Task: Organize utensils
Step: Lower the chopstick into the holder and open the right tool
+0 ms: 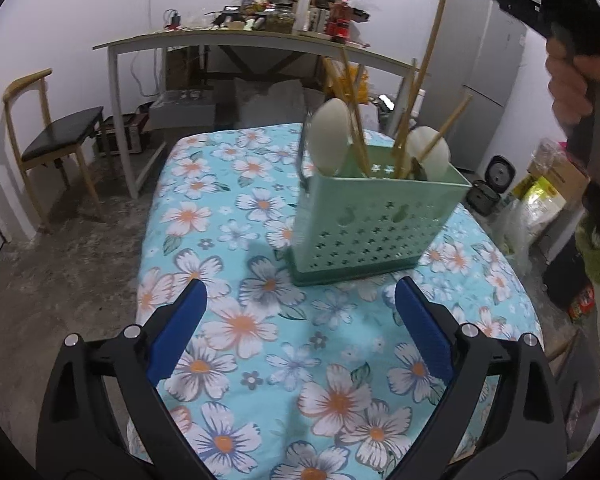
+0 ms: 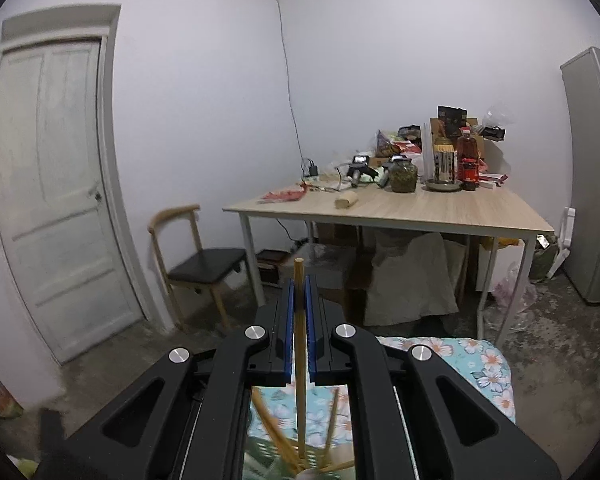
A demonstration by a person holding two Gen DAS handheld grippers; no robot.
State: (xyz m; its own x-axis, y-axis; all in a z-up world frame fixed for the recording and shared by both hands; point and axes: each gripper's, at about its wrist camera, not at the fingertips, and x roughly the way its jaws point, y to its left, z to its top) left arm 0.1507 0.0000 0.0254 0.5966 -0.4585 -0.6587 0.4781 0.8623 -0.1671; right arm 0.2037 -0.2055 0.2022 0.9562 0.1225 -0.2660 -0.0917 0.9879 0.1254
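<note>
Chopstick (image 2: 299, 320) pinched upright in the right hand-held gripper (image 2: 299, 312) above the caddy (image 1: 374, 220), seen only there; left hand-held gripper (image 1: 300, 320) spread before it.

Holder: pale green perforated utensil caddy (image 1: 380, 224), upright on the floral tablecloth.
Spoons: two white spoons, one at the left (image 1: 329, 136), one at the right (image 1: 430, 152), bowls up, handles inside the caddy.
Chopsticks: several wooden chopsticks (image 1: 354, 120) leaning in the caddy at mixed angles.
Long chopstick: (image 2: 299, 344) near vertical, lower end in the caddy.
</note>
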